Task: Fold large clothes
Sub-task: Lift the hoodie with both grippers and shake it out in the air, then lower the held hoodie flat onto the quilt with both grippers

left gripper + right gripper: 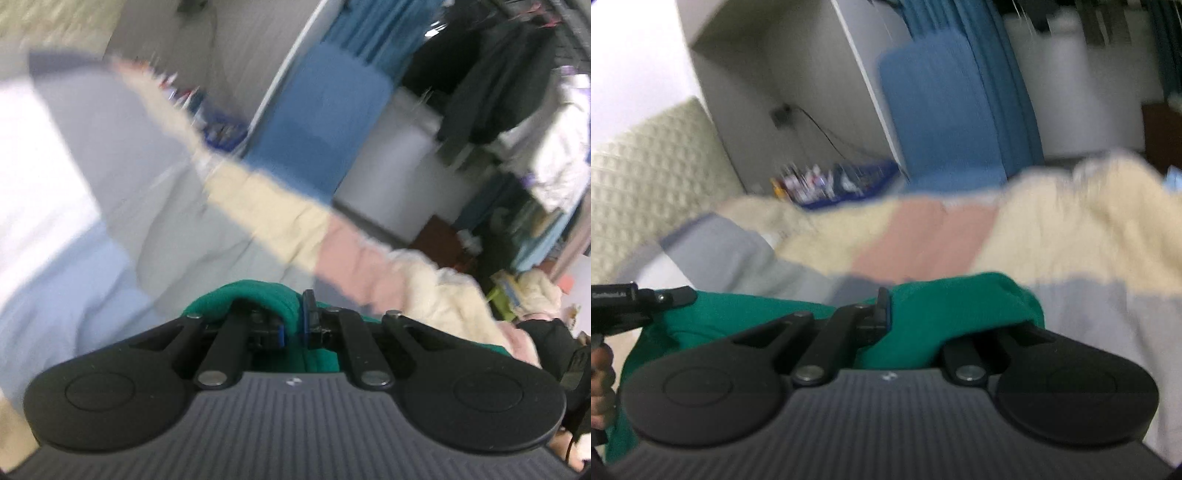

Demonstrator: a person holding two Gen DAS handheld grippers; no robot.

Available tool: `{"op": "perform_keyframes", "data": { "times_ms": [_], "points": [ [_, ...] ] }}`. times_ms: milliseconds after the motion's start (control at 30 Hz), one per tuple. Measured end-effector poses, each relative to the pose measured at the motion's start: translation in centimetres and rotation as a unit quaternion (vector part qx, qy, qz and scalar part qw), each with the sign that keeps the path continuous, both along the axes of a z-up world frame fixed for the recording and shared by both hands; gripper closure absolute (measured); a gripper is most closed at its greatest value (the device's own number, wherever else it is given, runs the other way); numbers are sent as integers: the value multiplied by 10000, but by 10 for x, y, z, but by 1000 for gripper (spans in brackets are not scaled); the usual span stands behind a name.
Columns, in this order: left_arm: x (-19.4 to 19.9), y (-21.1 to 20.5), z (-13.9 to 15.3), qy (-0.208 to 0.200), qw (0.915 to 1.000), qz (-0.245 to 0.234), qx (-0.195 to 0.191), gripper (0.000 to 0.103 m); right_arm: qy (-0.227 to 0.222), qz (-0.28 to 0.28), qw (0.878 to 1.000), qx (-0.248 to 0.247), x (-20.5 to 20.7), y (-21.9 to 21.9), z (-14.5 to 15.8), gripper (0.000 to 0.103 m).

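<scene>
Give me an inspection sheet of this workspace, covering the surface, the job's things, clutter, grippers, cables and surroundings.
Surface: bed with pale grey and white bedding, blurred.
Job's things: green garment, bunched between both grippers.
Clutter: cream and pink fleecy blanket lying across the bed; blue basket of small items behind it.
Grippers: left gripper jaws shut on the green garment; right gripper jaws shut on it too, one finger covered by cloth.
Cables: dark cable hanging from a wall socket.
Surroundings: blue curtain, white wall, dark clothes hanging.
</scene>
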State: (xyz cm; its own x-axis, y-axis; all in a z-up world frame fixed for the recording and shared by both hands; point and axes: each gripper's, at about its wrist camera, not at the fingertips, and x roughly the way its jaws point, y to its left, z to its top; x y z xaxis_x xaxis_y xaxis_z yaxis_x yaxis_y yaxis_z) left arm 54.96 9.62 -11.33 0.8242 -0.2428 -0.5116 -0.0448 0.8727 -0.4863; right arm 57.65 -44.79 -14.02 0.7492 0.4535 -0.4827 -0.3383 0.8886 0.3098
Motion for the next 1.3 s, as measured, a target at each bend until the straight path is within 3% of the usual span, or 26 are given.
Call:
{"op": "perform_keyframes", "data": {
  "times_ms": [100, 200, 333, 433, 533, 667, 867, 1100, 1300],
  "points": [
    [19, 3, -28, 273, 9996, 5, 117, 93, 214, -121, 9997, -68, 10, 4, -27, 91],
    [22, 5, -34, 446, 9989, 37, 123, 86, 406, -157, 9990, -67, 18, 6, -38, 90],
    [11, 6, -14, 716, 9971, -32, 262, 50, 440, -162, 9989, 64, 13, 6, -30, 87],
    [-10, 5, 13, 610, 9974, -63, 383, 48, 491, -284, 9983, 140, -4, 3, -13, 54],
    [-46, 7, 40, 483, 9977, 43, 468, 46, 412, -345, 9983, 212, -30, -1, 4, 37],
    [-117, 11, 70, 264, 9969, 128, 735, 46, 228, -417, 9986, 211, -79, -8, 34, 37],
    [-241, 12, 99, 175, 9963, 366, 760, 46, 36, -224, 9996, 190, -182, -19, 71, 37],
    [-356, 4, 87, 348, 9938, 596, 874, 45, 144, 318, 9993, -152, -299, -19, 81, 37],
    [-402, 3, 55, 626, 9899, 821, 975, 45, 648, 770, 9940, -430, -378, -7, 64, 37]
  ]
}}
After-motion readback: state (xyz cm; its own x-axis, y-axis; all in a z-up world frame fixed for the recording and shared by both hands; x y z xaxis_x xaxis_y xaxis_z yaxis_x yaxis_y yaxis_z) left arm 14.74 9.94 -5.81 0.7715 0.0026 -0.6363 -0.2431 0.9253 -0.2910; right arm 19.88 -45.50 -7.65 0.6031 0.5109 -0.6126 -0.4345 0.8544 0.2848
